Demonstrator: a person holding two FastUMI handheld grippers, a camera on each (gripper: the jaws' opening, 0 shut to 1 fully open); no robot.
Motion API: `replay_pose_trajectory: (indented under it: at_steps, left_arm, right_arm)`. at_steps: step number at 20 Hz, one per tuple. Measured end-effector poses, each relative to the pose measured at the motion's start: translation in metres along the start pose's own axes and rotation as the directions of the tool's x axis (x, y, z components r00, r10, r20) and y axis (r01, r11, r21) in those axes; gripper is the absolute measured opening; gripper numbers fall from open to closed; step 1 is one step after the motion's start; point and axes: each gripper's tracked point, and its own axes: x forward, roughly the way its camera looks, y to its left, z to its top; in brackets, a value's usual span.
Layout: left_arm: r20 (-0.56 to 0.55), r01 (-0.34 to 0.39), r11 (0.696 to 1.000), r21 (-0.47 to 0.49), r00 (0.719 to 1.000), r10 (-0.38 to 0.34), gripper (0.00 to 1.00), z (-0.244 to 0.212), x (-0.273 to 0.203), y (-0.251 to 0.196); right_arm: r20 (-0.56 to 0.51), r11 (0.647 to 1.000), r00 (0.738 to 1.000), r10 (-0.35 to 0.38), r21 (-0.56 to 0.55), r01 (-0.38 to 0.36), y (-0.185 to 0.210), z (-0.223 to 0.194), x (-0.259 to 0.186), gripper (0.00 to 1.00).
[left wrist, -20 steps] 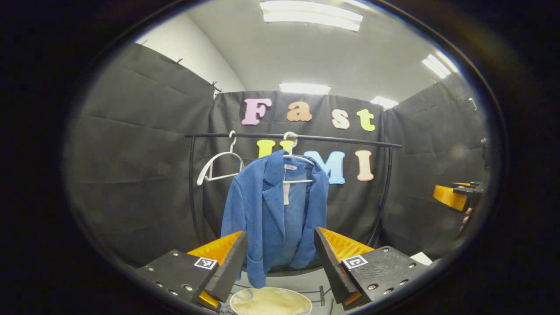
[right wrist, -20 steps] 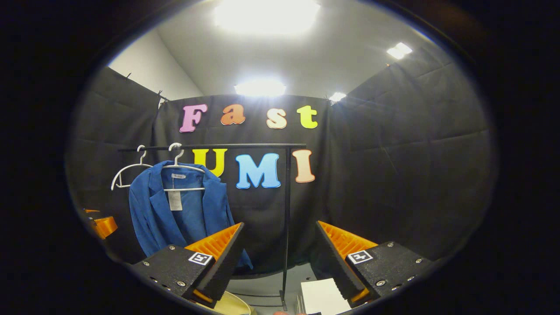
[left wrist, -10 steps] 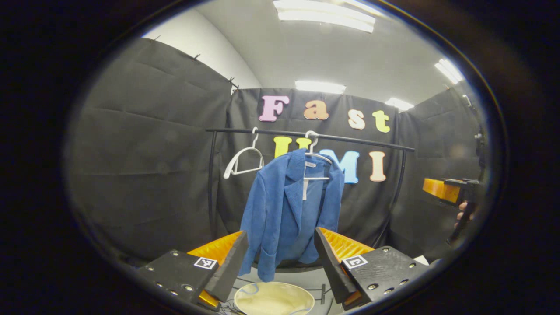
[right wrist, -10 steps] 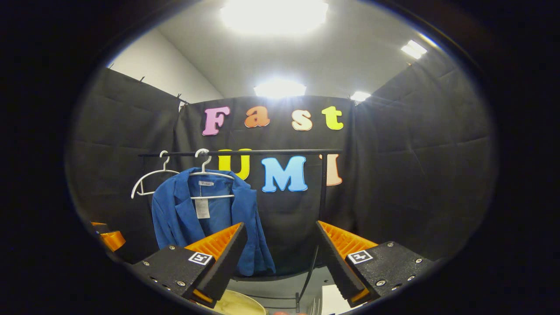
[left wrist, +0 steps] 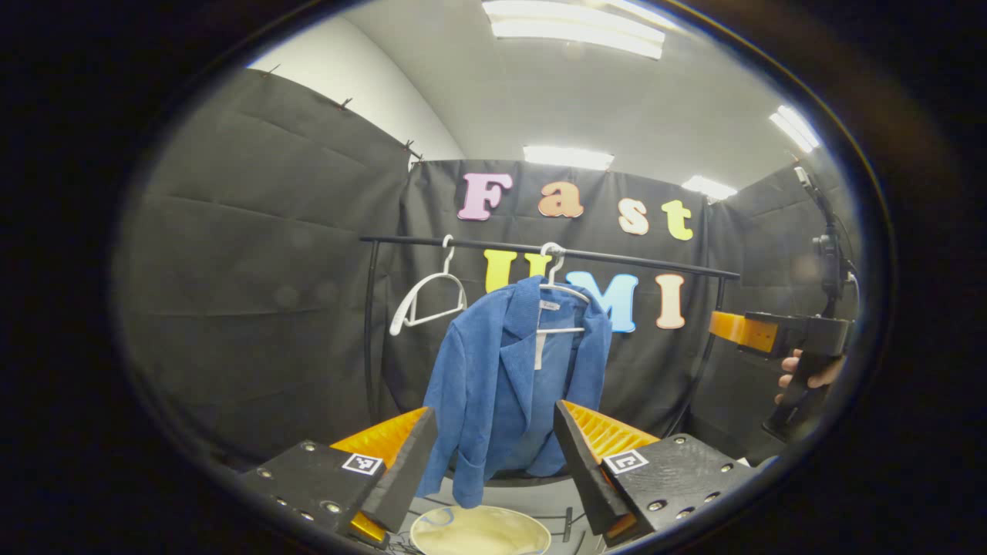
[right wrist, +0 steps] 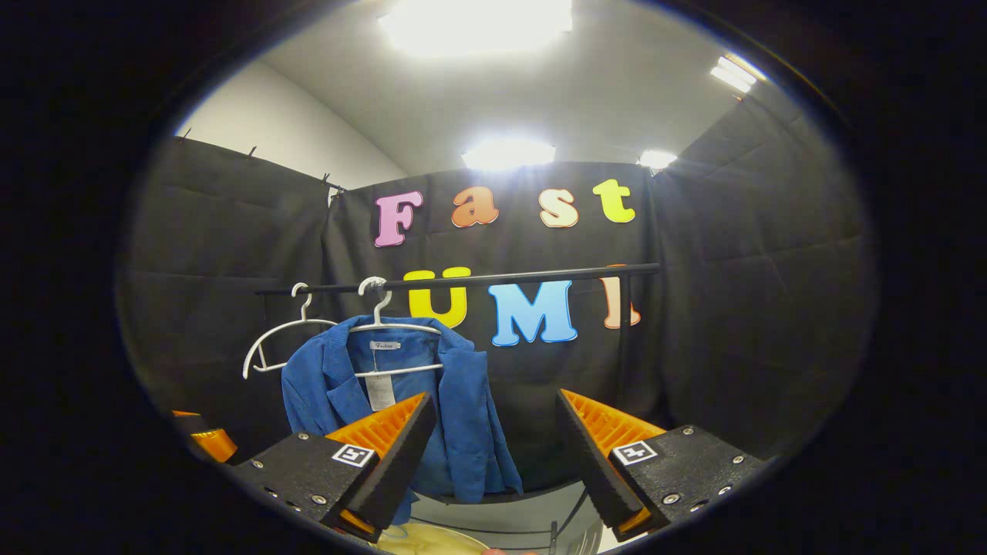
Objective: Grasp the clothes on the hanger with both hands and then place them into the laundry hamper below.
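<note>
My left gripper [left wrist: 493, 462] has its fingers spread wide with nothing between them but air. Straight ahead at 12 o'clock, through the gap, hangs the jacket [left wrist: 509, 385], blue, on a white hanger [left wrist: 557, 287] hooked over the black rail [left wrist: 540, 250]. It is well apart from my fingertips. A spare hanger [left wrist: 428, 297] hangs bare on the same rail at about 11 o'clock, just beside the jacket. Low at 6 o'clock, under the jacket's hem, I see the pale round mouth of the hamper [left wrist: 480, 530]. Out at 3 o'clock in the left gripper view, my right gripper [left wrist: 744, 330] points toward the rail, with a hand [left wrist: 806, 375] round its grip.

From the right gripper [right wrist: 493, 462] itself, the fingers stand equally wide apart, gripping nothing. The jacket [right wrist: 463, 416] sits at about 10 o'clock, partly behind my left-hand finger [right wrist: 389, 451], on its hanger [right wrist: 395, 327] below the rail [right wrist: 478, 279]. The bare hanger [right wrist: 281, 339] is farther out at 10 o'clock. A sliver of the hamper [right wrist: 420, 539] rim shows at 6 o'clock, and part of the left gripper [right wrist: 208, 439] peeks in at 8 o'clock; I cannot tell its state from here.
</note>
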Motion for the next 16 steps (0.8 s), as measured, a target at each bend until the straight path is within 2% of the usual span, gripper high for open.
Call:
replay_pose_trajectory:
  at_steps: [6, 12, 16]
  left_arm:
    - [-0.023, -0.038, 0.998, -0.059, 0.999, 0.036, 0.88, 0.005, 0.076, -0.022]
    - [-0.029, -0.096, 0.995, -0.019, 0.995, 0.095, 0.87, 0.003, 0.146, -0.037]
    - [-0.022, -0.122, 0.992, -0.025, 0.992, 0.121, 0.87, -0.005, 0.188, -0.050]
  right_arm:
    - [-0.055, 0.997, 0.997, 0.053, 0.063, -0.049, 0.006, -0.022, 0.072, 0.96]
    - [-0.134, 0.985, 0.981, 0.141, 0.121, -0.125, 0.009, -0.059, 0.139, 0.95]
    - [-0.137, 0.970, 0.968, 0.211, 0.155, -0.190, 0.018, -0.077, 0.173, 0.95]
